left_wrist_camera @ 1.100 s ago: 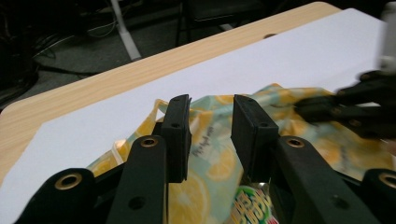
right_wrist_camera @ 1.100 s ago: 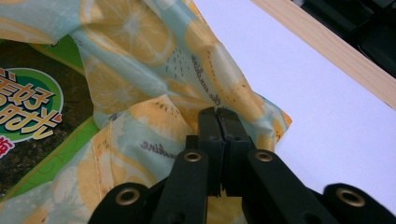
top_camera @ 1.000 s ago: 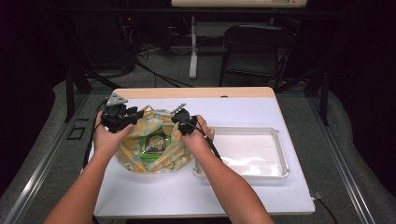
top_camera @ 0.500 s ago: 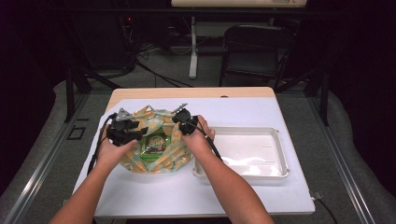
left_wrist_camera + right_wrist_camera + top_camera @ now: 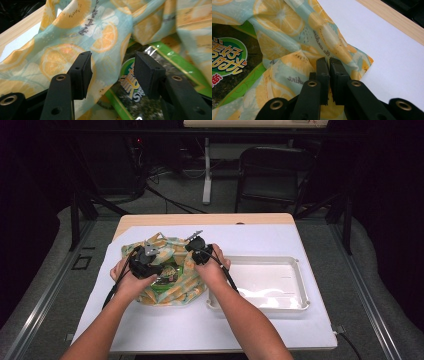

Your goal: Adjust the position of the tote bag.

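Observation:
A teal cloth printed with orange slices (image 5: 172,295) lies bunched on the white table cover, with a green snack packet (image 5: 167,274) on its middle. My left gripper (image 5: 150,264) hovers low over the cloth's left part. Its jaws have just been opening and now stand open (image 5: 112,67); the cloth's edge (image 5: 75,30) and the packet (image 5: 175,62) lie beneath the gap, untouched by the pads. My right gripper (image 5: 194,245) is at the cloth's far right side, shut (image 5: 329,62) on a raised fold of the cloth (image 5: 287,30). The packet (image 5: 227,57) lies to its left.
A white plastic tray (image 5: 295,270) sits to the right of the cloth, close to my right forearm. White paper (image 5: 260,237) covers the wooden table. A dark chair (image 5: 275,175) and stand legs are on the floor beyond the far edge.
My left gripper has come down and slightly toward the middle of the cloth, and its jaws have spread apart. The right gripper has stayed put, clamped on the fold.

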{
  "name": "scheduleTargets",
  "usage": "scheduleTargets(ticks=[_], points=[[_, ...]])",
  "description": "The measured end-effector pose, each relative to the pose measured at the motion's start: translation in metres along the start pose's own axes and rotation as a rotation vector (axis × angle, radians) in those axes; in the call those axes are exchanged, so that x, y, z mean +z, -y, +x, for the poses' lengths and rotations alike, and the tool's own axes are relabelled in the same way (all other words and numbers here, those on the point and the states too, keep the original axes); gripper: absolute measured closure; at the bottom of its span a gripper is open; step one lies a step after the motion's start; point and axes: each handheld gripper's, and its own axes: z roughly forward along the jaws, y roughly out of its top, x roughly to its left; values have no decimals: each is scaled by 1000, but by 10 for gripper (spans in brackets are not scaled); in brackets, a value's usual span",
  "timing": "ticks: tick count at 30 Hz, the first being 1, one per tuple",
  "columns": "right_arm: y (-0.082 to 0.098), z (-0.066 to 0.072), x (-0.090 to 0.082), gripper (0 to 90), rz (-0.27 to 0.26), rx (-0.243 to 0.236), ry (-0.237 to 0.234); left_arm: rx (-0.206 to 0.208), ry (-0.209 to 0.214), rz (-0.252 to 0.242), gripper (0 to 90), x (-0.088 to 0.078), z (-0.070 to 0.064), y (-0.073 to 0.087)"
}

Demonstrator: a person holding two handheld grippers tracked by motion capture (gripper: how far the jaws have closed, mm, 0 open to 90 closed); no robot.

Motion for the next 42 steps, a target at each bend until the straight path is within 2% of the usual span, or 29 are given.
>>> scheduleTargets(ticks=[6, 10, 12, 14, 20, 23, 29, 31, 32, 35, 37, 39, 42], points=[[0, 0, 0, 859, -8, 1, -4, 32, -40, 19, 470, 10, -2, 1], [0, 0, 0, 858, -5, 2, -3, 39, -50, 25, 462, 13, -4, 2], [0, 0, 0, 858, -4, 2, -3, 46, -70, 26, 464, 14, -4, 1], [0, 0, 0, 858, -4, 1, -3, 60, -101, 27, 507, 15, -2, 1], [1, -1, 0, 858, -14, 1, -1, 27, -96, 27, 749, 17, 10, 3], [1, 0, 0, 863, -21, 3, -1, -1, -100, 14, 842, 17, 15, 4], [1, 1, -1, 896, -17, -16, 10, -44, -91, -20, 882, 20, 23, 4], [1, 2, 1, 897, -23, -13, 15, -82, -66, -21, 888, 22, 27, 4], [1, 2, 1, 896, -15, -16, 17, -91, -69, -24, 892, 23, 27, 4], [1, 1, 4, 858, -18, 3, 4, -99, -75, 9, 898, 26, 26, -1], [1, 0, 2, 795, -35, 14, -13, -107, -71, 7, 898, 28, 27, -4], [-1, -1, -4, 768, -76, 27, -31, -107, -68, 18, 899, 30, 28, -7], [-4, 2, -14, 724, -129, 9, -56, -115, -61, 17, 899, 32, 28, -7]])
